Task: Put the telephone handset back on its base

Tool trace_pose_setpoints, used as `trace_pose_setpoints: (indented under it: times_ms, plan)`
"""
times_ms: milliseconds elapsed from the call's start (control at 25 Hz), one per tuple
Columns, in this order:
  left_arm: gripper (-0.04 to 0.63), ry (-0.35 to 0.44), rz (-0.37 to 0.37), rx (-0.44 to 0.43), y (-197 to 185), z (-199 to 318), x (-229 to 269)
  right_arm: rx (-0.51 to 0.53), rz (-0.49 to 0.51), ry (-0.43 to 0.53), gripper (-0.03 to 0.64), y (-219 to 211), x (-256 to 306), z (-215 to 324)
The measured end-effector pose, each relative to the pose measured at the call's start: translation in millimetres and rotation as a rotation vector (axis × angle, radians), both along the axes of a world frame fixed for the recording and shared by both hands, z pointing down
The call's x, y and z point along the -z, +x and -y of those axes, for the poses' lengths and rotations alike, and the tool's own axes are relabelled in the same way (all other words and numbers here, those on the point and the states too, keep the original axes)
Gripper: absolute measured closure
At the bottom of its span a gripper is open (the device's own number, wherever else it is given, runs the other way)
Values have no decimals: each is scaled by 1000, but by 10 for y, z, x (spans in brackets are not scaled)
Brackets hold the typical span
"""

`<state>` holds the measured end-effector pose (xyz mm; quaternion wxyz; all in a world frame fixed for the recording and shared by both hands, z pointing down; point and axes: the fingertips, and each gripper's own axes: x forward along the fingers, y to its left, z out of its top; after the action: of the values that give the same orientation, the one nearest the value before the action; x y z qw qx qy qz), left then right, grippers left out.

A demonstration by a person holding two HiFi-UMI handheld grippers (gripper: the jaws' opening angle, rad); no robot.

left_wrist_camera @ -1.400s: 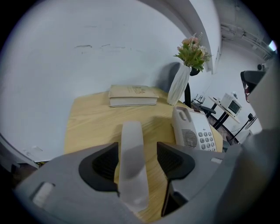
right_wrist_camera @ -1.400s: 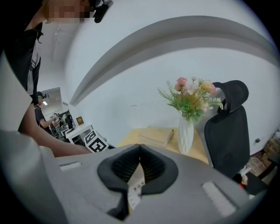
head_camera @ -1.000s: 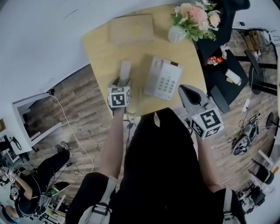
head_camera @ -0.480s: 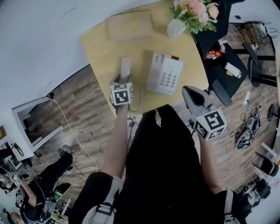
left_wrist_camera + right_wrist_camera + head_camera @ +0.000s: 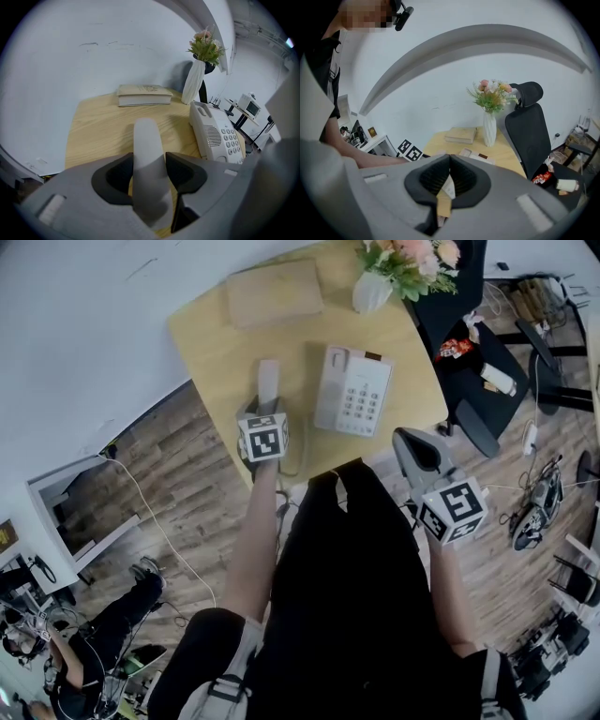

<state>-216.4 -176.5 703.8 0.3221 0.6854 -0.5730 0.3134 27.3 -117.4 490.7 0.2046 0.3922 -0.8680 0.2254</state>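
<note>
The grey telephone handset (image 5: 268,381) lies on the wooden table (image 5: 211,338), left of the white keypad base (image 5: 354,395). My left gripper (image 5: 264,411) points down over the handset's near end. Its jaws have just been closing, and in the left gripper view the handset (image 5: 146,140) fills the gap with both pads against its sides. The base (image 5: 218,133) stands just to the right with its cradle bare. My right gripper (image 5: 409,437) hovers off the table's near right corner, shut and holding nothing (image 5: 449,157).
A closed book (image 5: 274,292) lies at the table's far side and a white vase of flowers (image 5: 389,268) stands at the far right corner. A black office chair (image 5: 473,352) stands right of the table. The wall is close behind.
The left gripper has stayed at the handset. The right gripper has drifted slightly to the right, beside the table's near corner. The handset and base have not moved on the table.
</note>
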Motion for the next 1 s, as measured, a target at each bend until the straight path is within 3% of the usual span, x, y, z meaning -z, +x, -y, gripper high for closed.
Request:
trace_pose_setpoints:
  times_ms: [600,1000]
  plan:
    - [373,-3,-63,-42,55,2,164,5,38,16,614,-107,53,28]
    - [374,17,-53,-43,73,-1,334,8,57,43,614,-65,146,106]
